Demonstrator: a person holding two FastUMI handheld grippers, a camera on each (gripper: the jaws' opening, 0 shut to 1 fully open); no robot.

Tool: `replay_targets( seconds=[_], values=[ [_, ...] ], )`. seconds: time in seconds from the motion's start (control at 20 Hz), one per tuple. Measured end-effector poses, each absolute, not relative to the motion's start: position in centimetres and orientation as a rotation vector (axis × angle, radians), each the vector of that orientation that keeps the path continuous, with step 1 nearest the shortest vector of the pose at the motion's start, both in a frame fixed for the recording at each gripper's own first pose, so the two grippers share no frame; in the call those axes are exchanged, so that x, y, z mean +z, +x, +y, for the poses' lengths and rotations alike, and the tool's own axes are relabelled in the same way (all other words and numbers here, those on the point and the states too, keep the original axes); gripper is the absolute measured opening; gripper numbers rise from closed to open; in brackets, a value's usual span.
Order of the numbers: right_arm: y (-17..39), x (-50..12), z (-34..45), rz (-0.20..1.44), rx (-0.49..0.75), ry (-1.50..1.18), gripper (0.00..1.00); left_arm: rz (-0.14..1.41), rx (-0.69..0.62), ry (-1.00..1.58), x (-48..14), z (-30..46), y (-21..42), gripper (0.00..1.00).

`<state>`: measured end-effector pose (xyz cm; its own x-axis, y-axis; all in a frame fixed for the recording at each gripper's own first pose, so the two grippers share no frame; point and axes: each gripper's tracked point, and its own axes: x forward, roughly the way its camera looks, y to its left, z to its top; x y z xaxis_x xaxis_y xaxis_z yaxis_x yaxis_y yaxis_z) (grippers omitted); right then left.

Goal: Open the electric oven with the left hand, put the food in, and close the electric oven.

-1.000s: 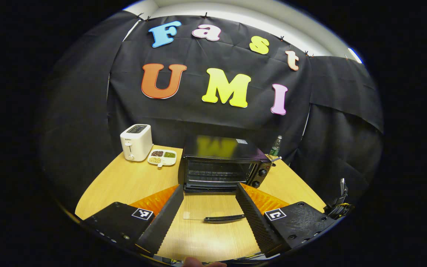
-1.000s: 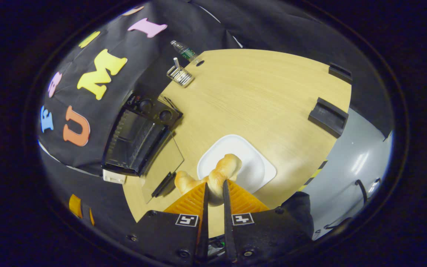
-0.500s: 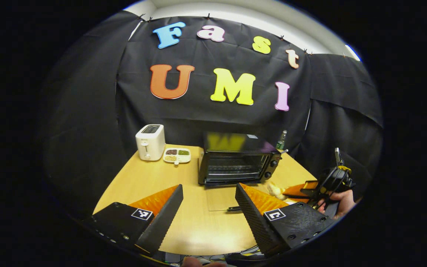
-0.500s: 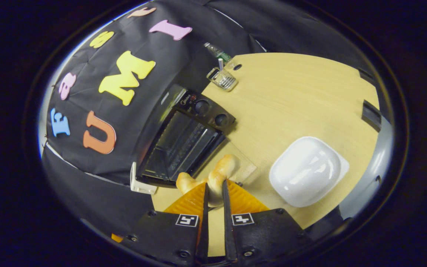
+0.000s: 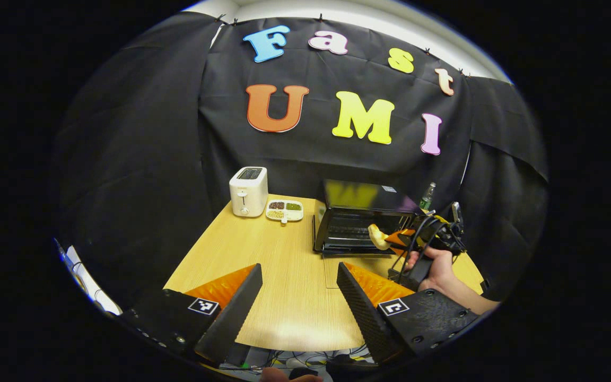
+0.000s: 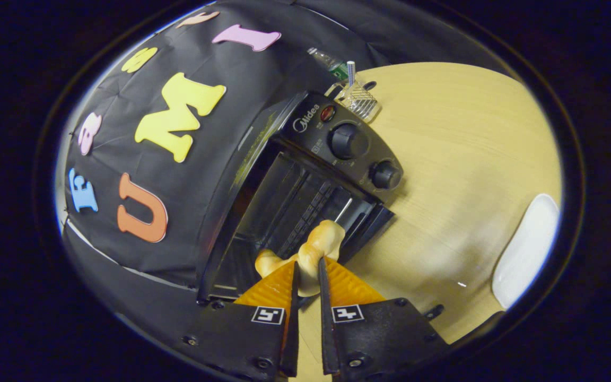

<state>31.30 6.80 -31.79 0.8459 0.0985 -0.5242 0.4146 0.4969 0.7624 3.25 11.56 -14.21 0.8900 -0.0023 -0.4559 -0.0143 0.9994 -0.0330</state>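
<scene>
Carrying bread to the open oven, with the risks all at the mouth.

Left gripper view: the left gripper (image 5: 297, 297) hangs spread and empty over the worktop (image 5: 263, 254), well back from the oven (image 5: 361, 223); farther off, a hand (image 5: 433, 265) holds the right gripper (image 5: 398, 239) with the bread (image 5: 375, 236) at the opening. Right gripper view: the right gripper (image 6: 305, 276) pinches the bread (image 6: 316, 246) by its middle, both ends sticking out sideways (a loose, twisty shape) just before the rack (image 6: 305, 207). An end could catch the frame or rack and twist the bread free; the lowered door (image 6: 358, 249) beneath might get bumped.
</scene>
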Motion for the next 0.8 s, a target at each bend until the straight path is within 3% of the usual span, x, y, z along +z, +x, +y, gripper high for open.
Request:
replay_targets(
  seconds=[0.35,0.6,0.65,0.8],
  values=[
    [38.2,-32.1,7.1,0.478,-0.200,1.088,0.19,0.514,0.058,0.006,-14.7,12.9,3.3,0.94],
    [38.9,-33.2,7.7,0.455,-0.177,1.064,0.20,0.526,0.060,0.037,-14.9,13.3,3.6,0.94],
    [38.9,-33.1,7.6,0.441,-0.176,1.058,0.23,0.527,0.057,0.039,-15.0,13.3,3.7,0.94],
    [38.1,-32.8,6.9,0.431,-0.187,0.988,0.48,0.523,0.042,0.036,-14.9,12.9,3.9,0.94]
  ],
)
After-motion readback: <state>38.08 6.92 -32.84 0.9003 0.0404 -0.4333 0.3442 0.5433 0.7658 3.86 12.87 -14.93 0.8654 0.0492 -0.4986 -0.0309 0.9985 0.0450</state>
